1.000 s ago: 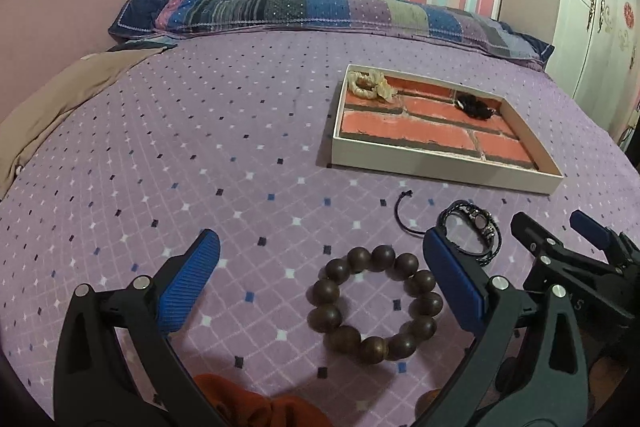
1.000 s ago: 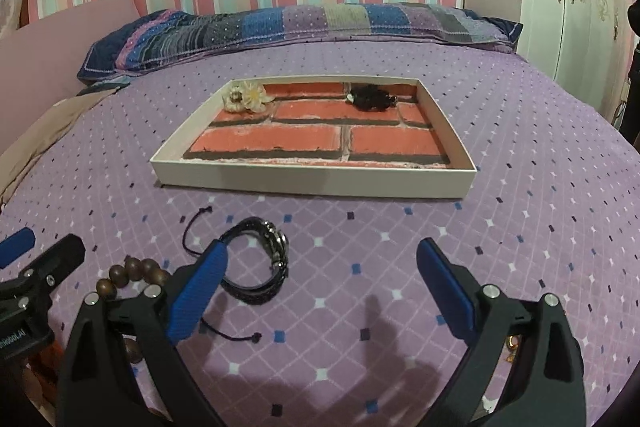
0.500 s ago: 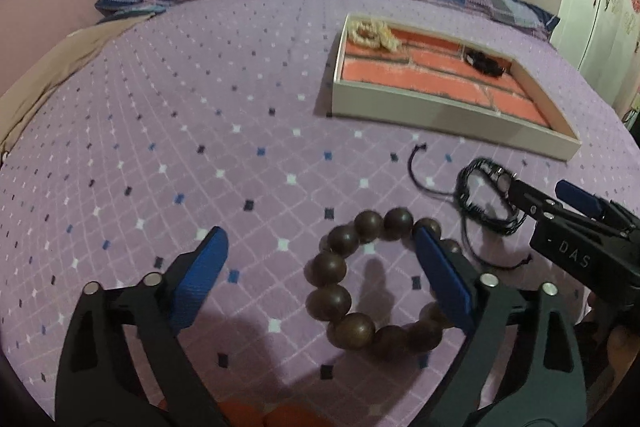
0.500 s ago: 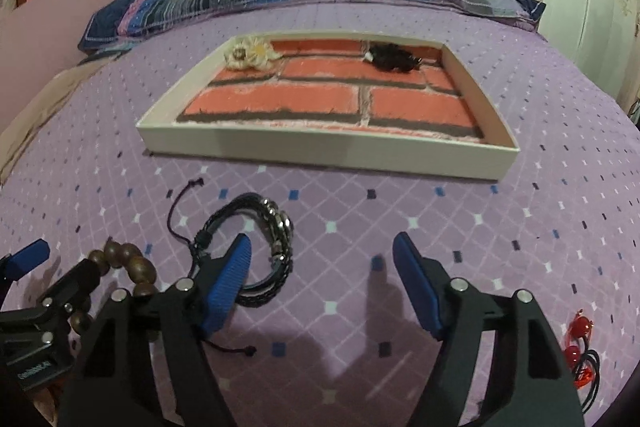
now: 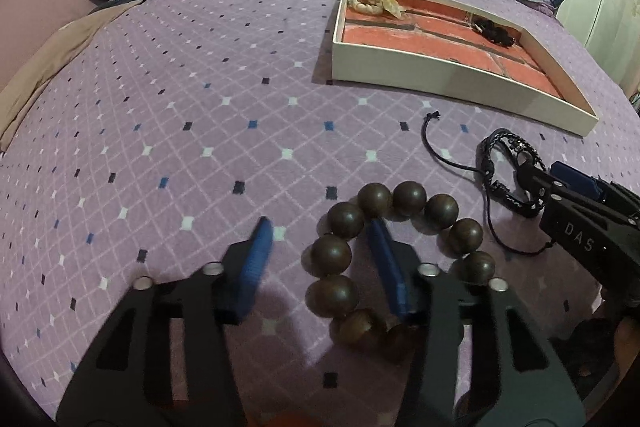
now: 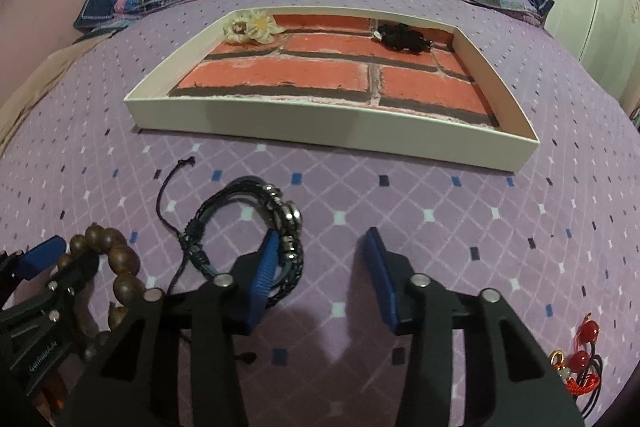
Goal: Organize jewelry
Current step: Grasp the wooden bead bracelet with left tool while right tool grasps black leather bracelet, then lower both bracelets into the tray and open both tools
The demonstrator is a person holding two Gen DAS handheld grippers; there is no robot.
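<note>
The left gripper (image 5: pixel 320 231) stands part open, its 2 blue pads straddling the left arc of the wooden bead bracelet (image 5: pixel 400 259) on the purple bedspread (image 5: pixel 180 107), 1 pad inside the ring, gripping nothing. The right gripper (image 6: pixel 322 245) is likewise part open, its left pad over the black braided bracelet (image 6: pixel 256 223). Beyond lies the white tray (image 6: pixel 320 119), holding a cream flower piece (image 6: pixel 252 25) and a black item (image 6: pixel 402 37).

Open bedspread (image 6: pixel 440 195) before tray (image 6: pixel 328 131) — bracelets aside.
</note>
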